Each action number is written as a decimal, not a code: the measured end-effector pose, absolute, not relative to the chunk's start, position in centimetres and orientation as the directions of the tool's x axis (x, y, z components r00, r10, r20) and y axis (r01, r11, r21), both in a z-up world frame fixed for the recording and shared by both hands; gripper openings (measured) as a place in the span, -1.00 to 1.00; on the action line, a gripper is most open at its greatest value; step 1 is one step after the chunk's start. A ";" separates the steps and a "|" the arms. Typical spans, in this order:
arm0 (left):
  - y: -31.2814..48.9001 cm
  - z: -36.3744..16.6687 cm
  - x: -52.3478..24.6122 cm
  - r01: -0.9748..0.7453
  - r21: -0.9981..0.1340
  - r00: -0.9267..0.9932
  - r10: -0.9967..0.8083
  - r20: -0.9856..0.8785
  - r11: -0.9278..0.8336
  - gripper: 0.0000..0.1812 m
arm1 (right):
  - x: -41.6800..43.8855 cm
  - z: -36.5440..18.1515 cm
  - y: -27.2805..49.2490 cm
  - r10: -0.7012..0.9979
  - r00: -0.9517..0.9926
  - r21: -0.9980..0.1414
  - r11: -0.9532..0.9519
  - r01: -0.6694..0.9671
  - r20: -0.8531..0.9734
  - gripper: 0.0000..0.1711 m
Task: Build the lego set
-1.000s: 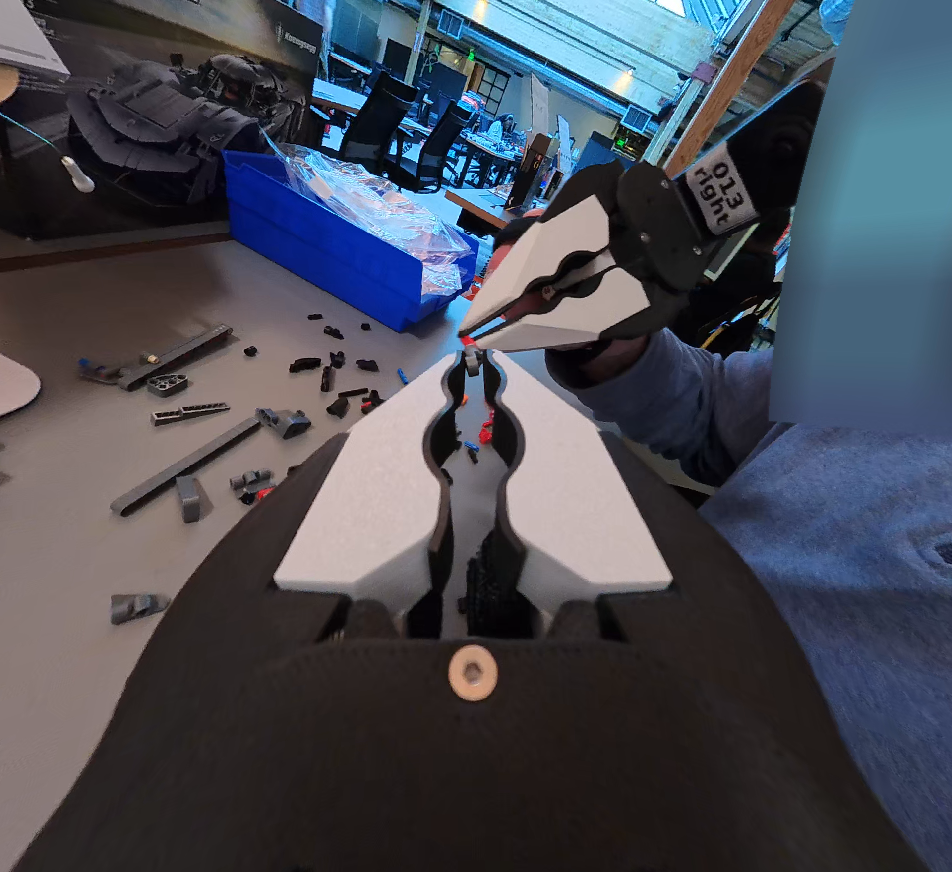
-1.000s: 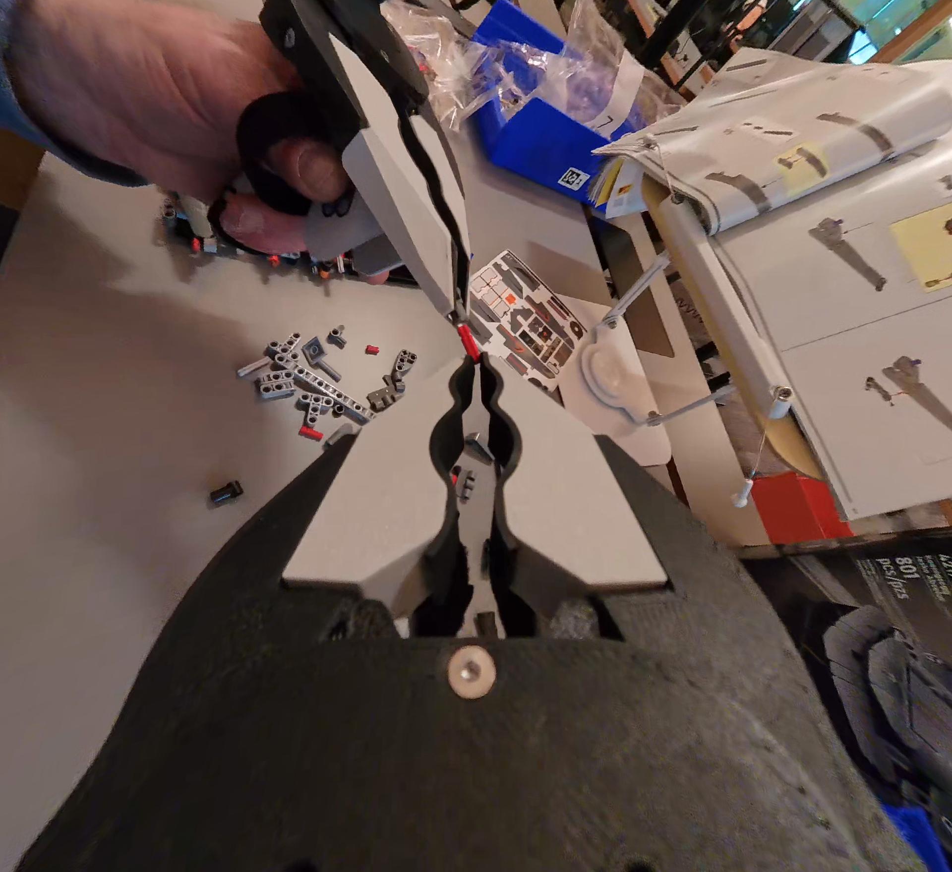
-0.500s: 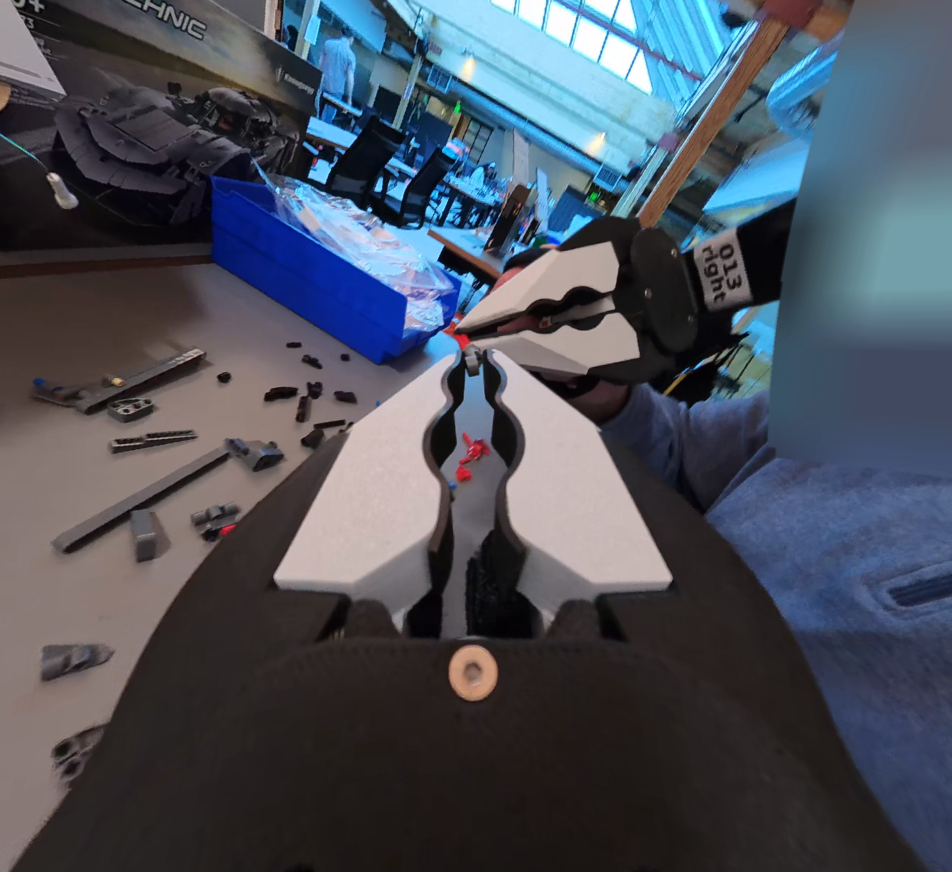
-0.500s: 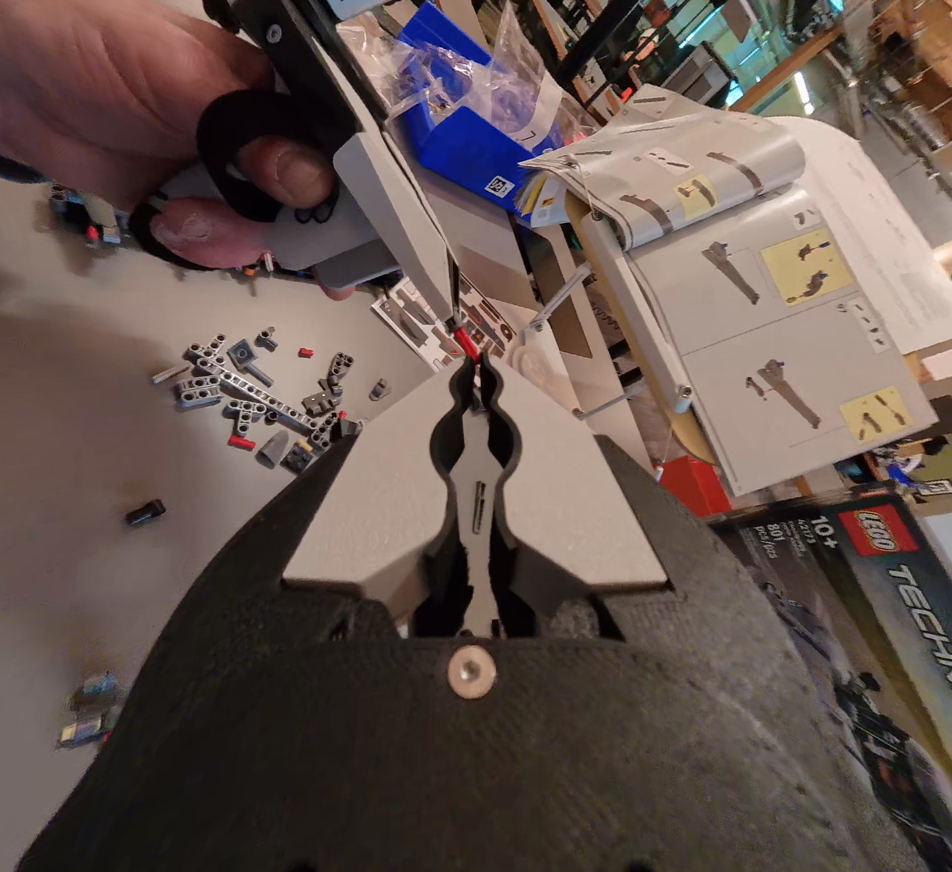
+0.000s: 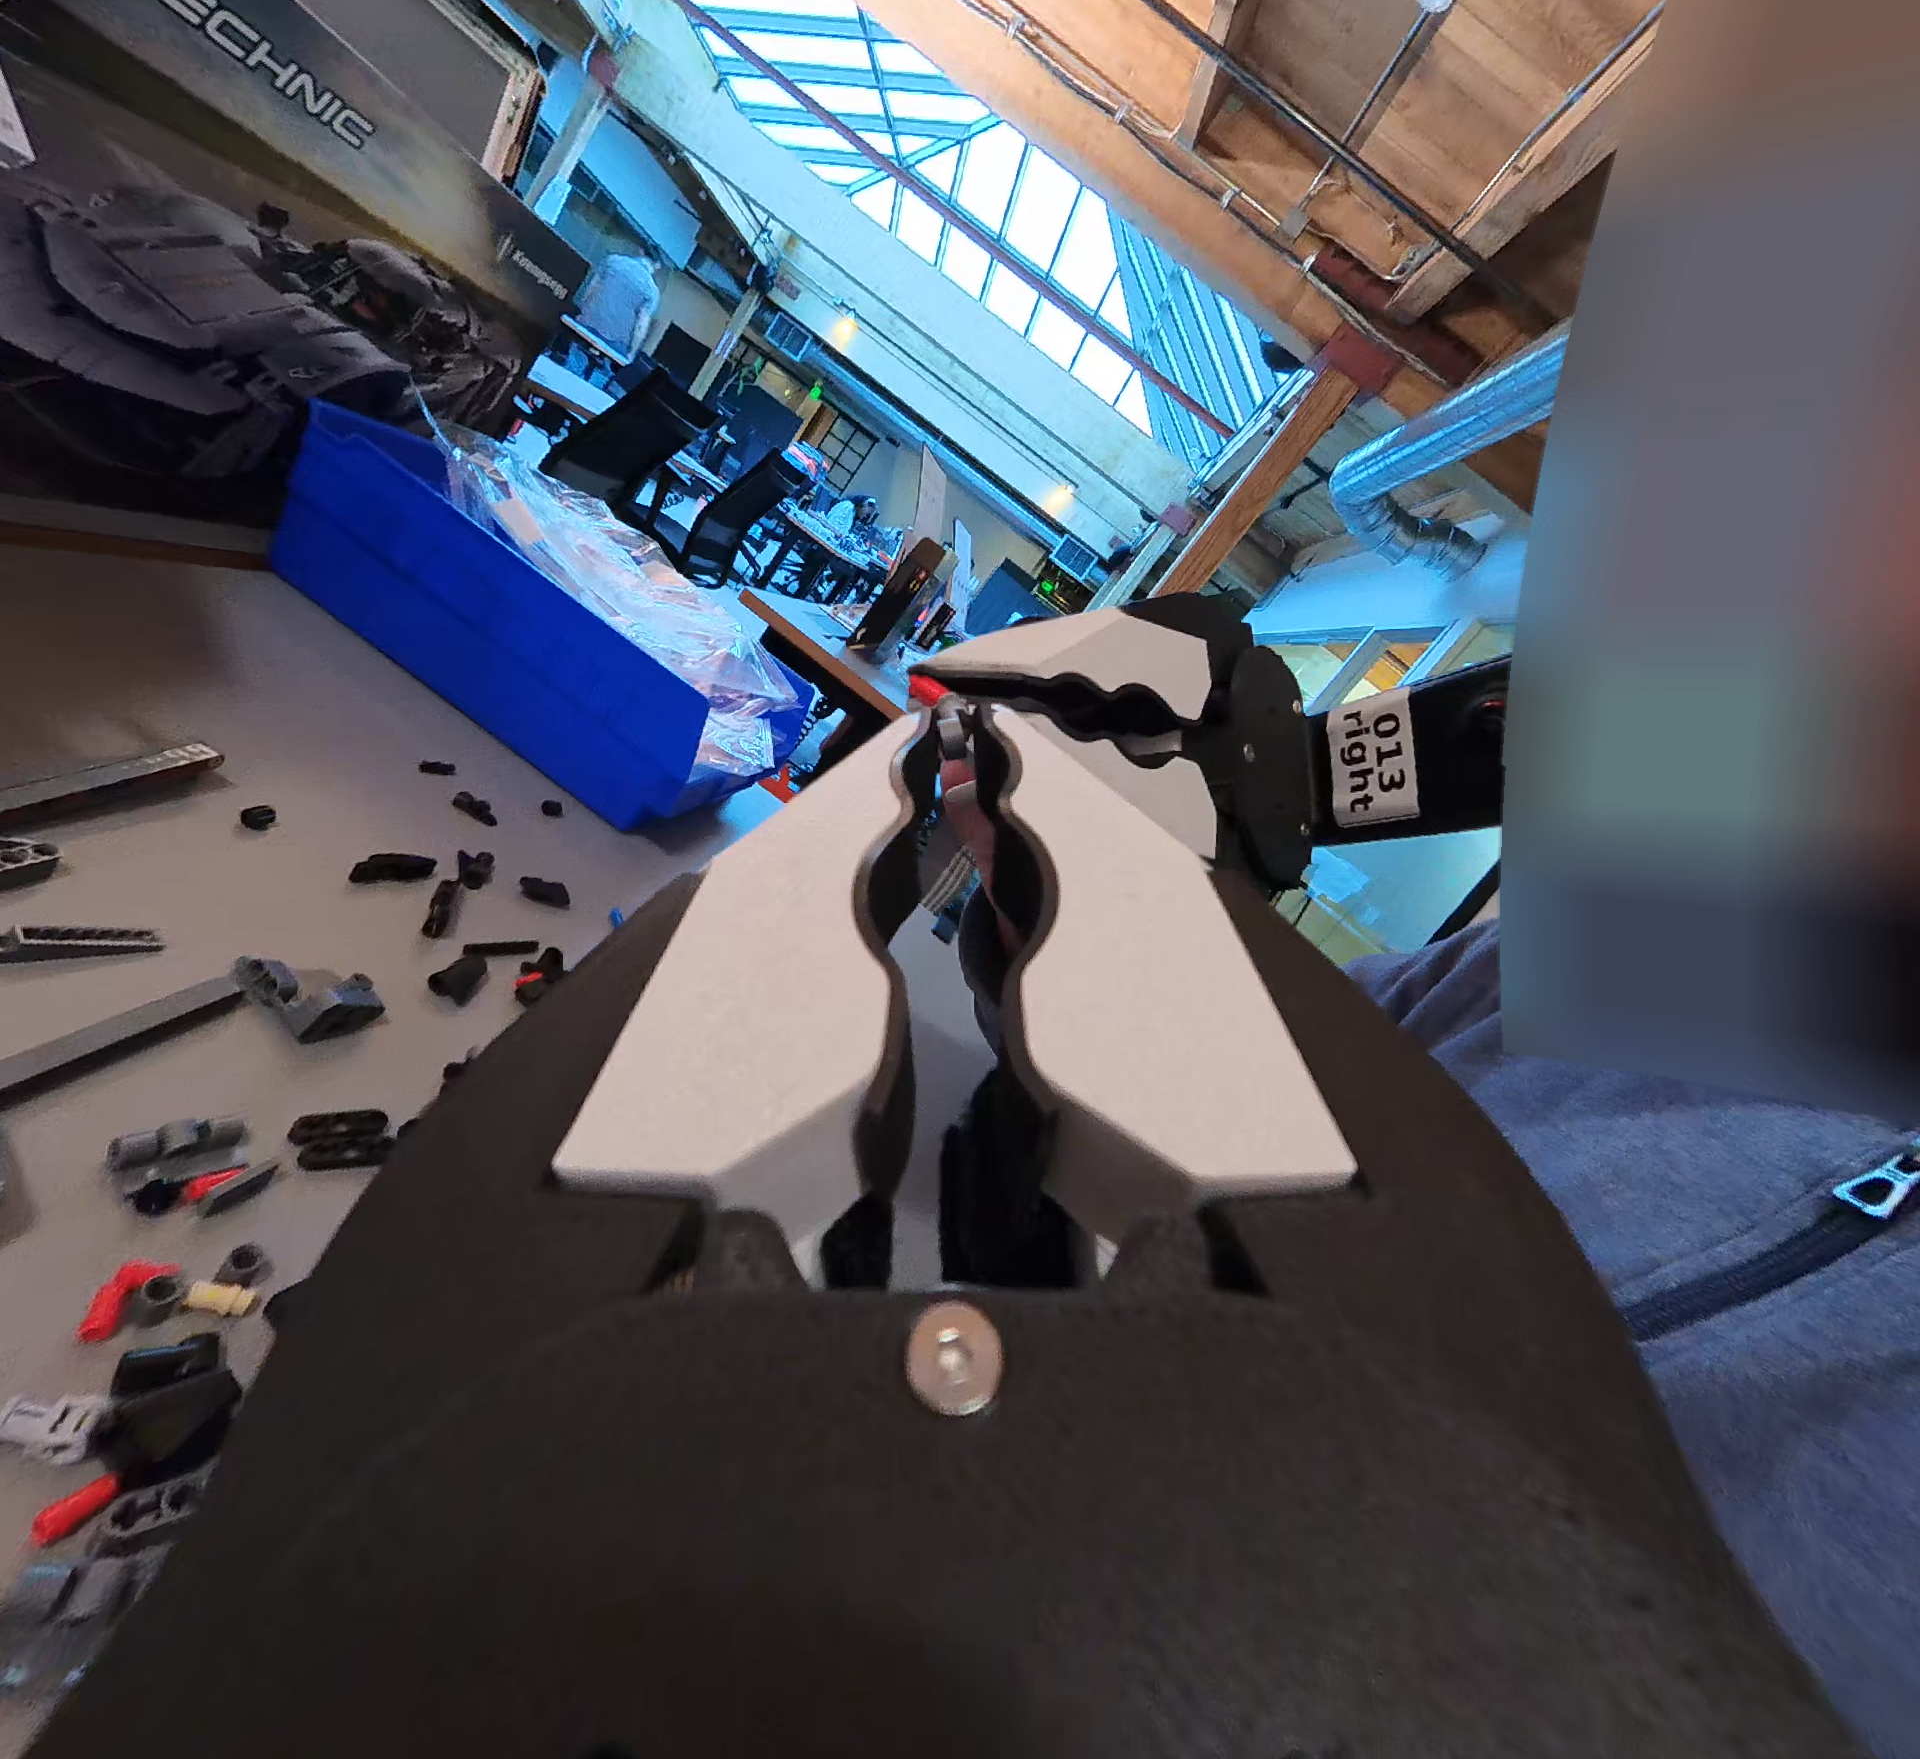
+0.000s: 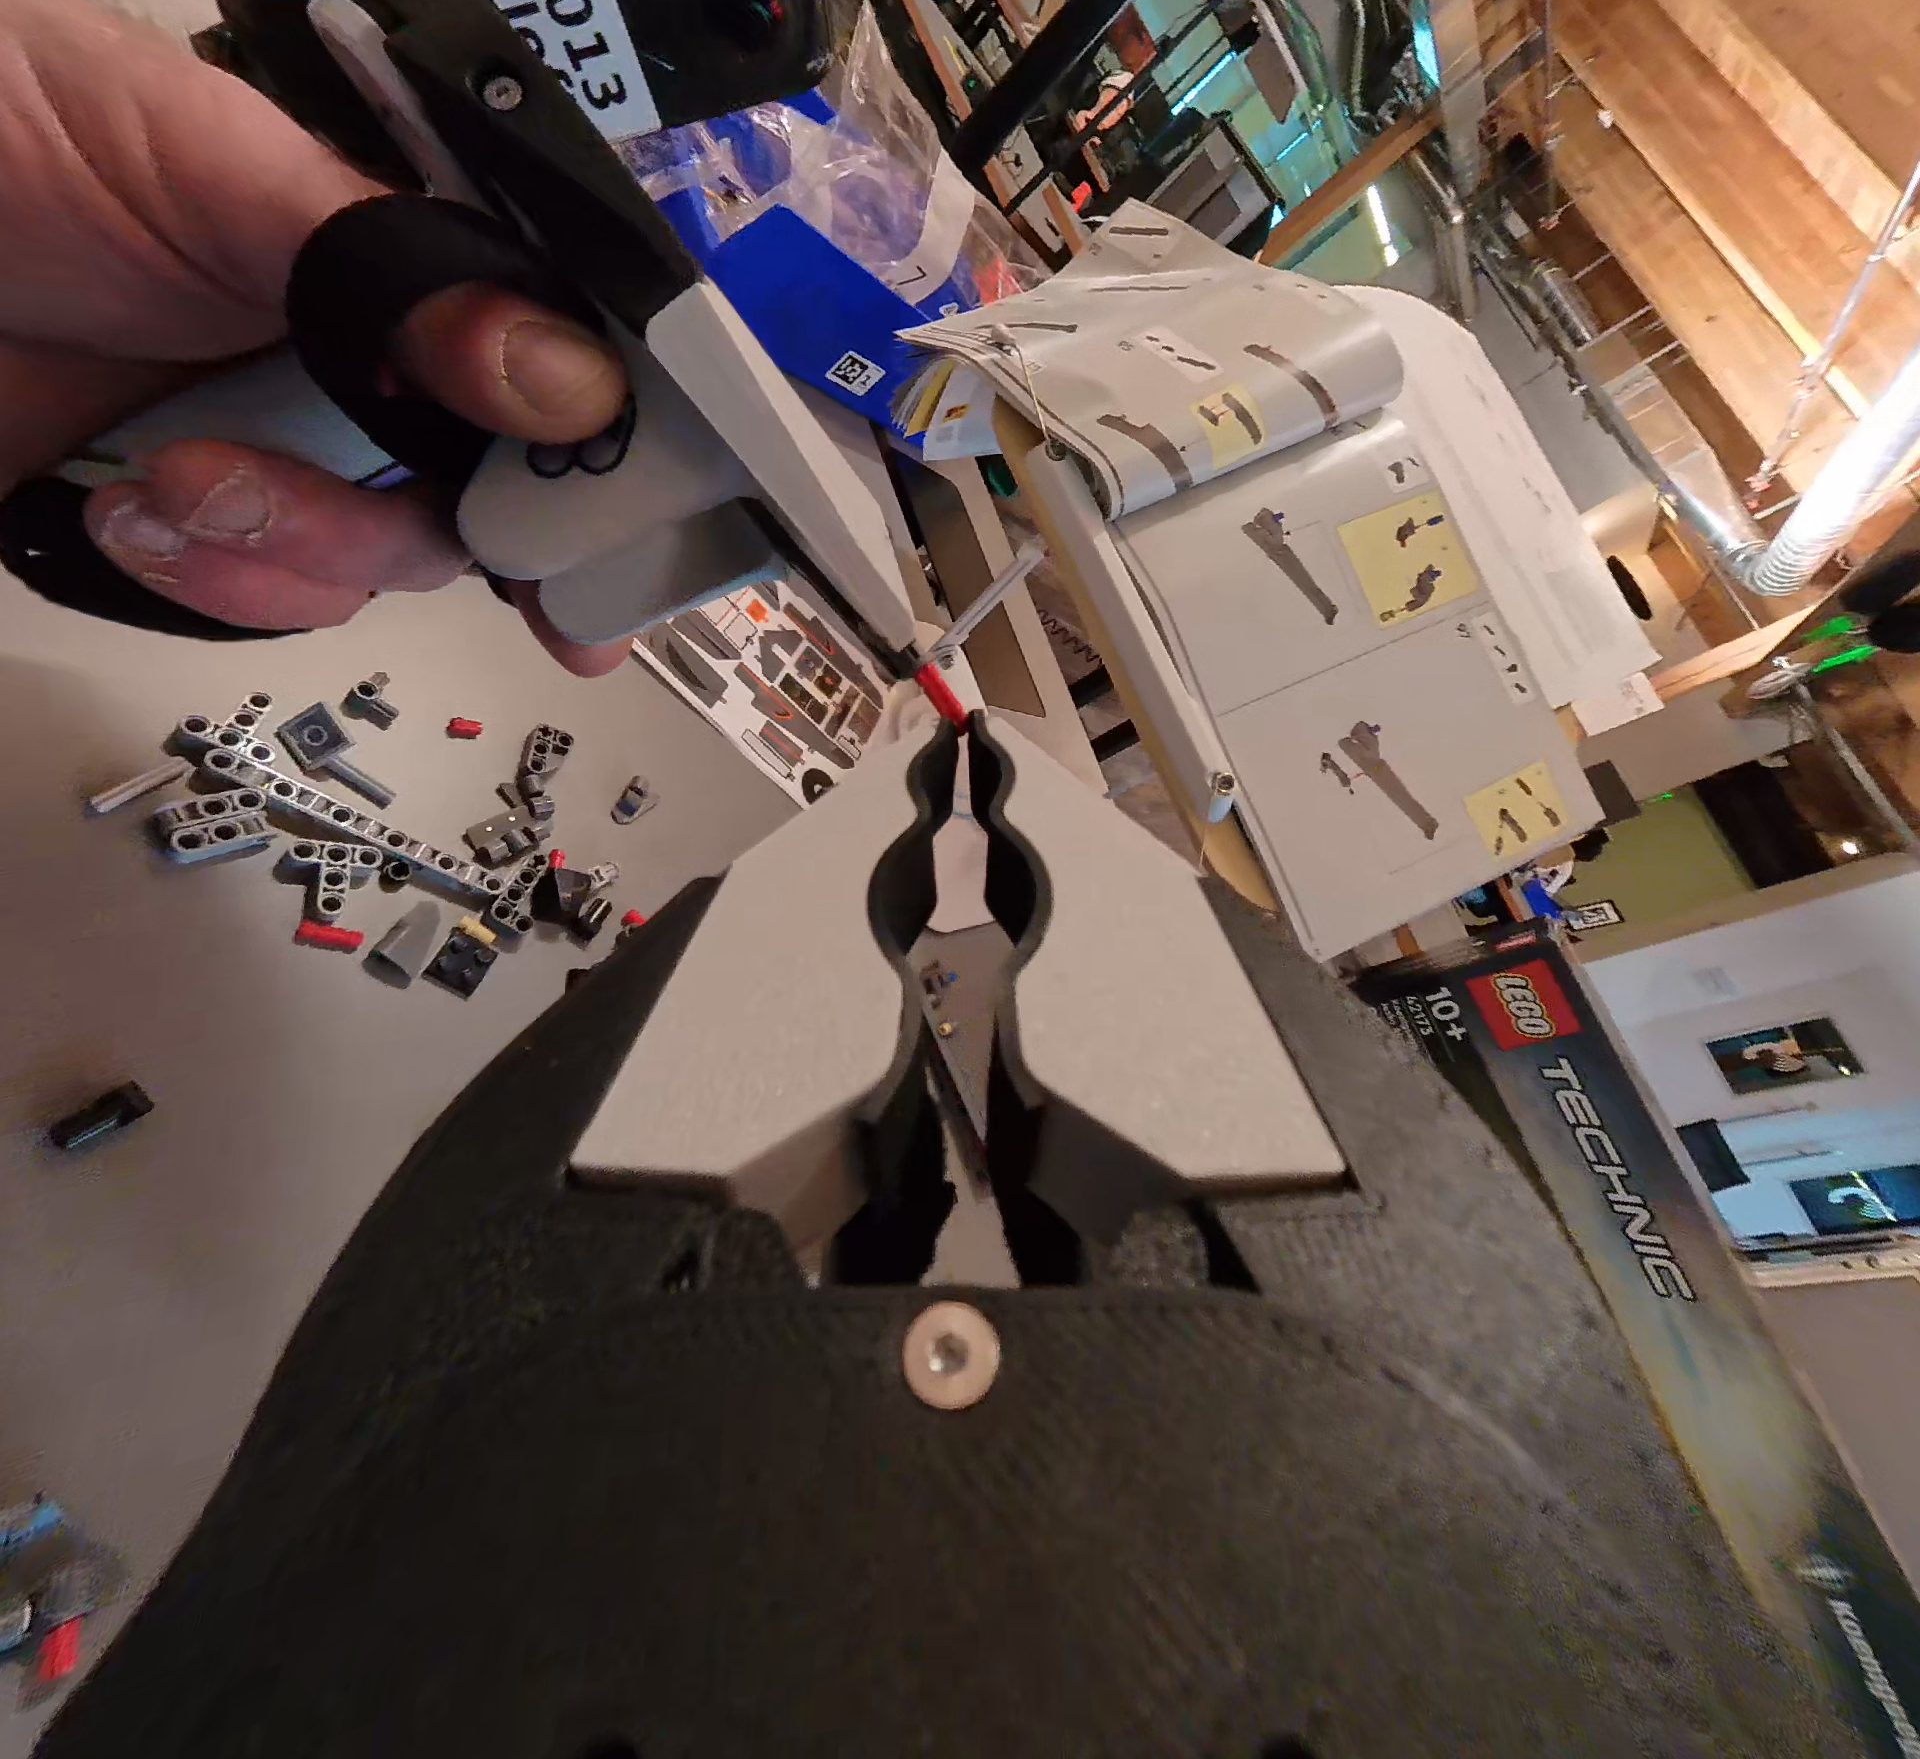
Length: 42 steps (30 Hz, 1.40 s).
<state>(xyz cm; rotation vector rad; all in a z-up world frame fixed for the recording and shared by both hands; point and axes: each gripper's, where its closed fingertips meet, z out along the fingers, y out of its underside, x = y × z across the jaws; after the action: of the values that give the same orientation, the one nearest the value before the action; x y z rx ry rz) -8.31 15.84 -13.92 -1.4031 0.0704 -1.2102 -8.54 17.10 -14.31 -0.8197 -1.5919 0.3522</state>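
Grippers meet tip to tip mid-frame: left gripper [image 5: 951, 735] clamps a small grey piece [image 5: 950, 739], right gripper [image 6: 961, 730] pinches a red pin [image 6: 940, 697].

left gripper [image 5: 951, 738]: raised off the table, fingers closed on something small at the tips
right gripper [image 6: 961, 733]: closed, tips meeting the left's
left hand [image 6: 197, 359]: wrapped round the handle, fingers through loops

Loose pieces [image 5: 447, 888] lie scattered on the counter [image 5: 208, 660]; behind them sits a bin [image 5: 488, 608] holding plastic bags [image 5: 623, 566], the set's box [image 5: 208, 182] standing behind it.
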 end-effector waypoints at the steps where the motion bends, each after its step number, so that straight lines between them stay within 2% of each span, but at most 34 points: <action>1: 15.9 -13.8 -8.3 0.589 -0.761 0.460 -0.662 0.592 -0.271 -0.96 | -8.5 -14.3 17.1 0.678 0.007 -0.647 0.699 0.304 0.735 -1.00; 15: 16.5 -13.7 -8.2 0.409 -0.897 0.686 -0.590 0.425 -0.169 -0.95 | -8.3 -14.0 17.8 0.645 0.041 -0.611 0.699 0.372 0.763 -1.00; 24: 16.8 -13.8 -8.5 0.442 -0.877 0.678 -0.570 0.464 -0.188 -0.95 | -8.5 -14.0 18.1 0.579 0.063 -0.548 0.723 0.422 0.813 -1.00; 36: 17.0 -13.3 -8.8 0.631 -0.725 0.471 -0.605 0.642 -0.277 -0.96 | -8.8 -13.5 18.3 0.453 0.073 -0.436 0.785 0.440 0.889 -1.00; 42: 17.3 -13.3 -8.8 0.588 -0.770 0.541 -0.588 0.601 -0.246 -0.95 | -8.8 -13.4 18.5 0.437 0.070 -0.420 0.788 0.451 0.897 -1.00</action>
<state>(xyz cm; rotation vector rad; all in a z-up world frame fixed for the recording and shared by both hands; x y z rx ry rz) -8.80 17.30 -13.33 -1.4458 -0.0004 -1.1036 -8.81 18.54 -13.43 -0.7384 -1.5456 -0.0120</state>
